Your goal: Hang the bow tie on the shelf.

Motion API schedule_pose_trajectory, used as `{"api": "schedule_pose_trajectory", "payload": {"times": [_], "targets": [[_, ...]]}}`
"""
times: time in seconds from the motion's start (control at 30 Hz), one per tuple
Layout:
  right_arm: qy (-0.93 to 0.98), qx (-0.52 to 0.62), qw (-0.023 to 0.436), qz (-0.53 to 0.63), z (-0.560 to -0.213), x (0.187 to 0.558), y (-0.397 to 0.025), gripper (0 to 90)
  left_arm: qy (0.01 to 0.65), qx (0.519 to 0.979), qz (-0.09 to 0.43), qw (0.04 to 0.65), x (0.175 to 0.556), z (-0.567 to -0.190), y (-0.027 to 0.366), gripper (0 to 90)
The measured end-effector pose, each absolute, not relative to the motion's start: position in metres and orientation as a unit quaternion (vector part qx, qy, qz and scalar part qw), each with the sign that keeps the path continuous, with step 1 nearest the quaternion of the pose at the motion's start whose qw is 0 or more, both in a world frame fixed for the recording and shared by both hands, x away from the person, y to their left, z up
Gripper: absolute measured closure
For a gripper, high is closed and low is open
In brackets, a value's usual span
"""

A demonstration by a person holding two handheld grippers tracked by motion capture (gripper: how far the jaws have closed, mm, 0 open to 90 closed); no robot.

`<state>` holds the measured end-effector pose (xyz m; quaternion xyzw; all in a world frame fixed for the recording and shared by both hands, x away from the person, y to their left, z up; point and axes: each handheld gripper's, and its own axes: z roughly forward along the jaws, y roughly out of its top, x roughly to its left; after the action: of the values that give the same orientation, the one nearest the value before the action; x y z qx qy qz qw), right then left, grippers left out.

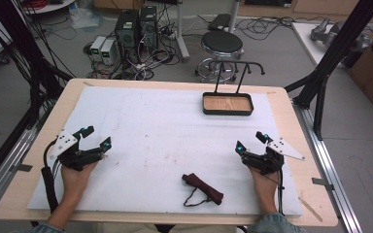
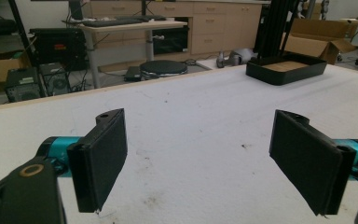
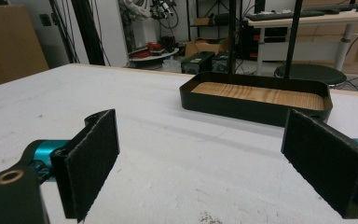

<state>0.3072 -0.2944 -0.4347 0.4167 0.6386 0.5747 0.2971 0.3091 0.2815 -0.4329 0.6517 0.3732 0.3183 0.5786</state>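
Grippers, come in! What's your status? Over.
Left gripper open, empty. Right gripper open, empty. Dark red pouch lies between them, untouched. Tray at far edge, nothing inside. Nothing in the way.

We see a tray [image 1: 227, 104] at the far right of the table [image 1: 29, 189], a folded umbrella [image 1: 203, 187] near its front edge, between the left gripper [image 1: 97, 137] and right gripper [image 1: 250, 141].
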Motion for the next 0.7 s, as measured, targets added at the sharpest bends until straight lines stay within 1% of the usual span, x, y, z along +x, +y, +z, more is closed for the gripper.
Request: {"api": "schedule_pose_trajectory", "payload": {"times": [0.7], "targets": [[0.641, 0.419, 0.296, 0.571, -0.435, 0.3072, -0.2944, 10.4, 0.376, 0.655, 0.313, 0.576, 0.3103, -0.434, 0.2808, 19.6]]}}
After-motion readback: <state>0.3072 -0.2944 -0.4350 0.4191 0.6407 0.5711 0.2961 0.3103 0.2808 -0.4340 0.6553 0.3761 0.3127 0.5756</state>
